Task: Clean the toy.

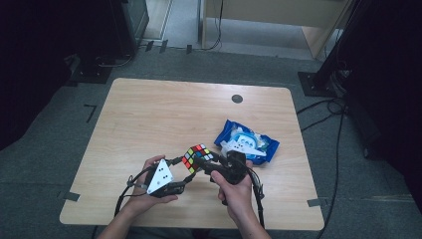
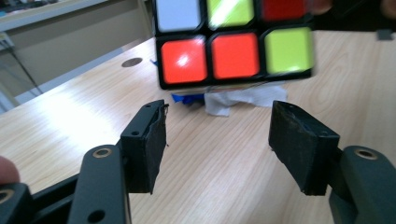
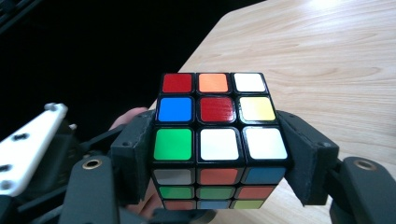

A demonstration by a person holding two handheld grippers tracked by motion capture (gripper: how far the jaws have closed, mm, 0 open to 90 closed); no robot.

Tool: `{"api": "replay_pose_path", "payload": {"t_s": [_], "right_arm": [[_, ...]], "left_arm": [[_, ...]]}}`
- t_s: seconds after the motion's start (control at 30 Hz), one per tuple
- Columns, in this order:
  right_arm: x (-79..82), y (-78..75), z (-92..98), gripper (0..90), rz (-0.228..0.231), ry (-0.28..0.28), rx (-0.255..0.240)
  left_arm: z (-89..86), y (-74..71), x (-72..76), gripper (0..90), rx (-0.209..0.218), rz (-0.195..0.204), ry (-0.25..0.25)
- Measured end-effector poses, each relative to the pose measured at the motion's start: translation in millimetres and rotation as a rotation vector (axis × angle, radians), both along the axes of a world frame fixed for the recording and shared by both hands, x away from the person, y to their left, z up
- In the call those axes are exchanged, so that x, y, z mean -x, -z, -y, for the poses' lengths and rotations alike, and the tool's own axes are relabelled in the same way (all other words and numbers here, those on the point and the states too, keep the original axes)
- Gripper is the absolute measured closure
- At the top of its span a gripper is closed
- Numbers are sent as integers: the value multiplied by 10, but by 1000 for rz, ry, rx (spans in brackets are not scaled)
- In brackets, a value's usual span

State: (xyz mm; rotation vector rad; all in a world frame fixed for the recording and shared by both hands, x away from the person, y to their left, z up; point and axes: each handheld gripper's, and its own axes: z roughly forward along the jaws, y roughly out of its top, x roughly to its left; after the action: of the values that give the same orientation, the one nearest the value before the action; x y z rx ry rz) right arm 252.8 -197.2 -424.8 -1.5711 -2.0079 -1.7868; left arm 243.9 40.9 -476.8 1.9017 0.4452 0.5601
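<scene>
The right gripper (image 3: 217,154) clamps its jaws on the puzzle cube (image 3: 215,135), lifting it for the left gripper (image 2: 217,140), whose jaws stand apart, empty, just beneath.

Multicoloured cube (image 3: 217,140); blue-white packet (image 1: 247,141)
</scene>
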Motion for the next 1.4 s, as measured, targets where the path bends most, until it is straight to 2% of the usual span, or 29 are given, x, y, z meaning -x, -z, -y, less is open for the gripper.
{"api": "replay_pose_path", "payload": {"t_s": [0.1,0.33,0.43,0.57,0.87,1.07,1.17,1.33,1.4], "right_arm": [[9,-17,-37,345,3,-38,22],[17,-8,-106,344,4,-64,80],[5,12,-118,343,-13,-77,69],[9,62,-175,343,-22,-91,114],[15,78,-226,344,-33,-102,150],[-1,77,-204,343,-39,-112,142],[-18,95,-198,343,-49,-124,150],[-50,46,-120,313,-45,-159,126],[-73,-14,-31,282,-21,-154,101]], "left_arm": [[-1,-4,1,376,6,10,-11],[22,13,28,321,-37,49,-33],[57,-4,71,267,-33,71,-22],[66,-33,88,209,-14,84,-20],[78,-26,119,229,-24,107,-10],[77,-28,131,331,-20,97,27],[84,-15,135,334,-22,96,28],[37,-47,101,337,11,83,-6],[10,-50,80,336,21,73,-15]]}}
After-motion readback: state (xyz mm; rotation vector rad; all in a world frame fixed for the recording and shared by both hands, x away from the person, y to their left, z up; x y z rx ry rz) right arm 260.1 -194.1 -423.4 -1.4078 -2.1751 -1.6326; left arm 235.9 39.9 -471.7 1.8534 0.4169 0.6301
